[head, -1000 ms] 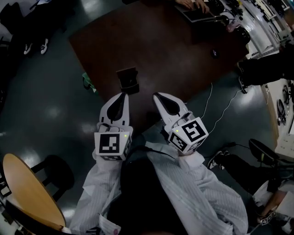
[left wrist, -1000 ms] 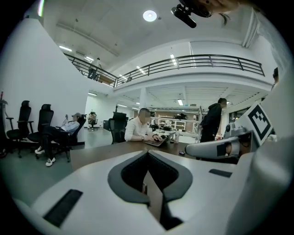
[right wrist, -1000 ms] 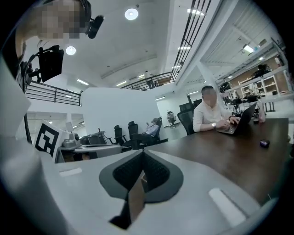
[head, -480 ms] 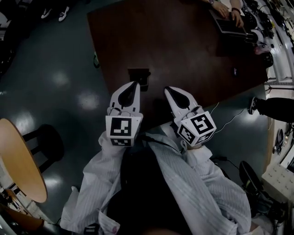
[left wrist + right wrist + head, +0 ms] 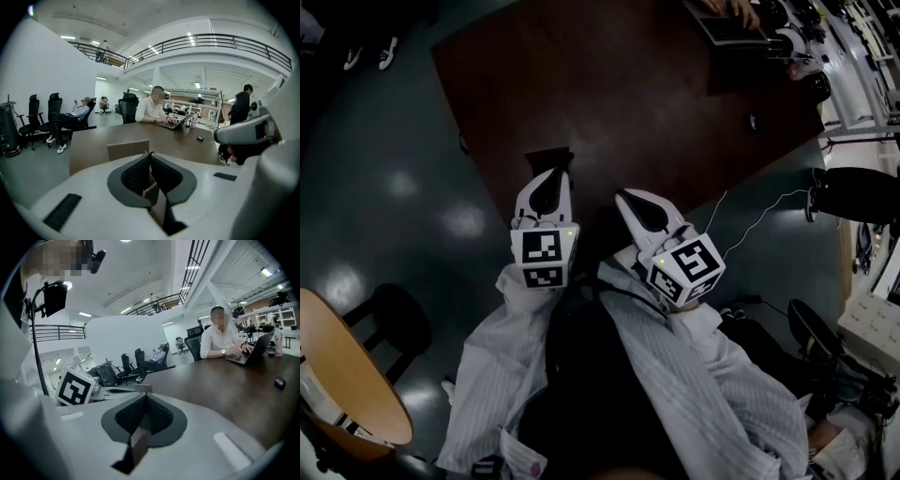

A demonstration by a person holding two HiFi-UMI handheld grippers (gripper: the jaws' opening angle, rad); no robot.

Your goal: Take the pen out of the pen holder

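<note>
Both claws have crept closer to the pen holder over the last second. Left claw (image 5: 554,175) is pinched fully together with nothing in it, its tip just short of the pen holder (image 5: 546,159), a dark box near the table (image 5: 628,103) edge. No view looks down into it, so I can't tell about the pen. Right claw (image 5: 624,195) is closed and empty too, beside the left one and a bit further back. Each marker cube (image 5: 542,255) carries black-and-white square codes. Way past the claws sits a laptop (image 5: 727,28).
</note>
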